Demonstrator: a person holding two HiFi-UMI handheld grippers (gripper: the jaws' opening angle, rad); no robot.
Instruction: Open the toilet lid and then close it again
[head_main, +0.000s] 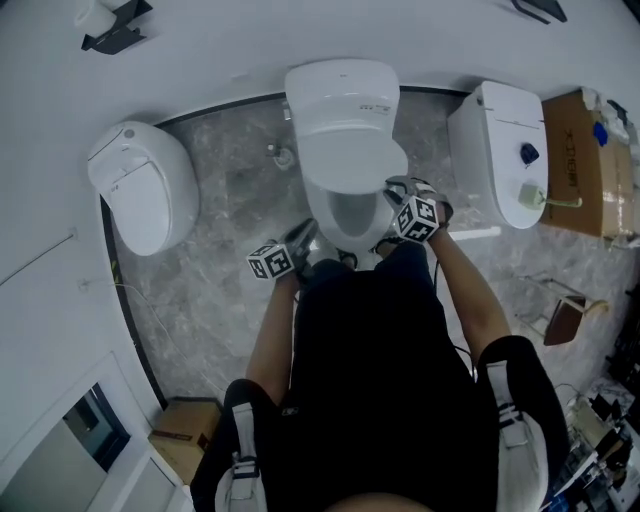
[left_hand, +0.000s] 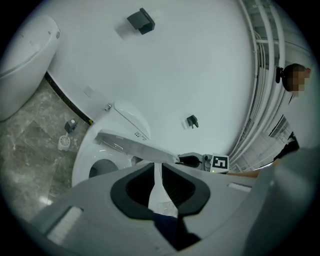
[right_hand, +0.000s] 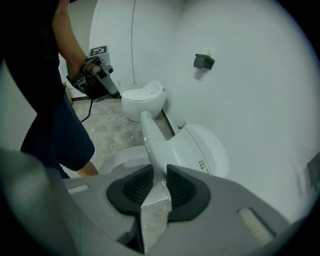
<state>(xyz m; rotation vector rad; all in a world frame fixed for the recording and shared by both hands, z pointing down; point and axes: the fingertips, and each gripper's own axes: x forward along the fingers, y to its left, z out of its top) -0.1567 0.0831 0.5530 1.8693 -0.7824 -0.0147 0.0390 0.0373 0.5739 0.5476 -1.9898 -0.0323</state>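
The middle toilet (head_main: 340, 90) stands against the curved wall, its white lid (head_main: 350, 150) half raised over the seat and bowl (head_main: 345, 215). My right gripper (head_main: 395, 188) is at the lid's right front edge. In the right gripper view, the lid (right_hand: 152, 145) runs between that gripper's (right_hand: 159, 182) pads, which are shut on it. My left gripper (head_main: 305, 235) hovers in front of the bowl at the left, shut and holding nothing. Seen from the left gripper (left_hand: 161, 172), the tilted lid (left_hand: 135, 146) slants above the bowl (left_hand: 97, 167), with the right gripper (left_hand: 192, 160) at its edge.
A second toilet (head_main: 140, 185) stands to the left and a third (head_main: 500, 150) to the right. A cardboard box (head_main: 580, 160) sits at the far right, another (head_main: 185, 435) at the lower left. A dark bracket (head_main: 115, 25) hangs on the wall. The person's body fills the foreground.
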